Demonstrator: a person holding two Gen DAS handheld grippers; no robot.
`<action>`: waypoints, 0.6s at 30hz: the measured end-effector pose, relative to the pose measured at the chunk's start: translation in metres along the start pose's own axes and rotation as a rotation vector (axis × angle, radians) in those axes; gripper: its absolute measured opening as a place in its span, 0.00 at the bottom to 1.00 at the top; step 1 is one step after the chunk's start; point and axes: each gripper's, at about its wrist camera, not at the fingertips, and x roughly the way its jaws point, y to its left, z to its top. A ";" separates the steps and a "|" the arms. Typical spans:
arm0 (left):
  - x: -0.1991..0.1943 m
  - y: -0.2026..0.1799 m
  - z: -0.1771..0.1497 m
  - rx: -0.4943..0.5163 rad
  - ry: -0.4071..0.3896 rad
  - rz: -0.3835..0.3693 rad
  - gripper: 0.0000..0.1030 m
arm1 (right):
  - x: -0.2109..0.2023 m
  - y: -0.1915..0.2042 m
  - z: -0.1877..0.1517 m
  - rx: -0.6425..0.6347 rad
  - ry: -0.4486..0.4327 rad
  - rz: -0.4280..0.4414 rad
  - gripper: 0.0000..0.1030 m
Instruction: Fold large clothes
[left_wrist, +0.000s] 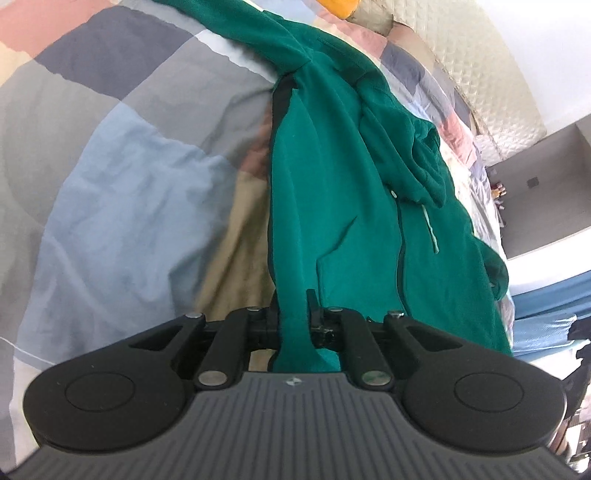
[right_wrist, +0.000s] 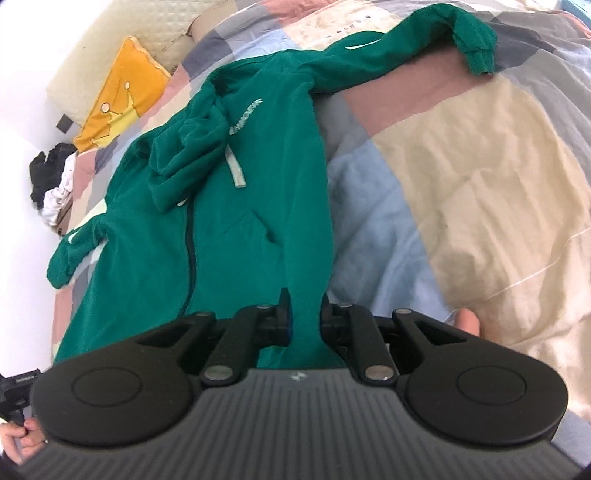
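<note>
A green zip-up hoodie (left_wrist: 332, 192) lies stretched along a patchwork bedspread (left_wrist: 122, 192), its hood bunched on the chest. My left gripper (left_wrist: 293, 306) is shut on one bottom corner of the hoodie, the fabric pinched between its black fingers. In the right wrist view the same hoodie (right_wrist: 229, 206) runs away from me, with one sleeve (right_wrist: 424, 48) flung out to the upper right. My right gripper (right_wrist: 304, 302) is shut on the other bottom corner of the hem. Both corners are lifted off the bed.
An orange pillow (right_wrist: 118, 99) leans against the quilted headboard (right_wrist: 159, 33) at the far end. Dark and white clothes (right_wrist: 51, 177) are heaped at the bed's left edge. A hand (right_wrist: 18, 439) holding the other gripper shows at the lower left.
</note>
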 end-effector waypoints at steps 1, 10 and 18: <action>0.001 0.000 -0.001 -0.002 0.003 0.003 0.12 | -0.001 0.000 0.001 0.002 0.001 0.000 0.15; -0.015 0.005 -0.003 0.022 -0.028 0.045 0.42 | -0.007 0.000 -0.005 0.003 0.004 -0.005 0.27; -0.056 -0.021 -0.005 0.129 -0.162 0.085 0.43 | -0.031 0.016 -0.011 -0.086 -0.074 0.001 0.66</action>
